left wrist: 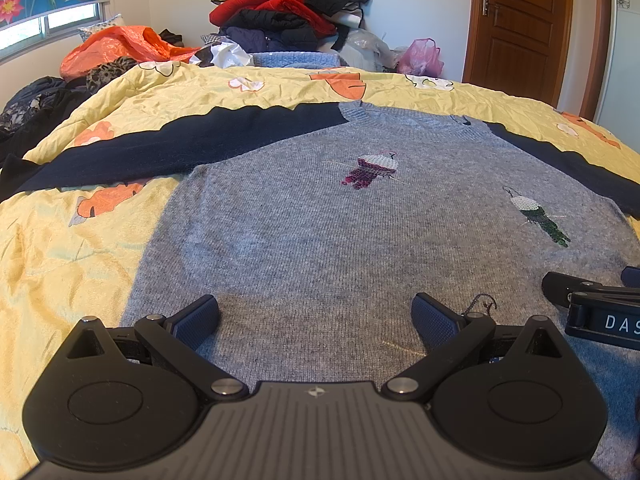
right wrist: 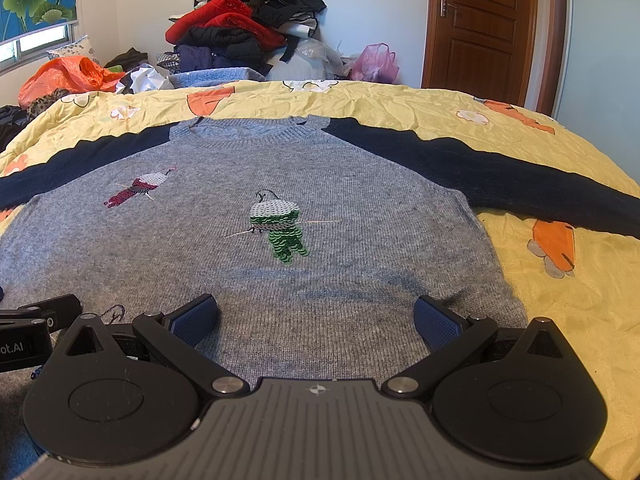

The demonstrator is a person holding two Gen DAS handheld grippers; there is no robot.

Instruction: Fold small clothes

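Note:
A grey knit sweater (left wrist: 304, 240) with navy sleeves lies flat, face up, on a yellow floral quilt (left wrist: 60, 248). It has a red sequin bird (left wrist: 370, 170) and a green sequin bird (right wrist: 278, 228). Its left sleeve (left wrist: 160, 144) and right sleeve (right wrist: 500, 176) spread sideways. My left gripper (left wrist: 316, 320) is open and empty over the sweater's lower left part. My right gripper (right wrist: 316, 320) is open and empty over the lower right part. The sweater also shows in the right wrist view (right wrist: 200, 260). The right gripper's body shows at the left wrist view's right edge (left wrist: 592, 304).
A heap of red, black and navy clothes (left wrist: 292, 12) rises behind the bed. An orange plastic bag (left wrist: 116, 48) and dark clothes (left wrist: 32, 100) lie at the far left. A pink bag (left wrist: 420, 56) sits near a brown door (left wrist: 520, 24).

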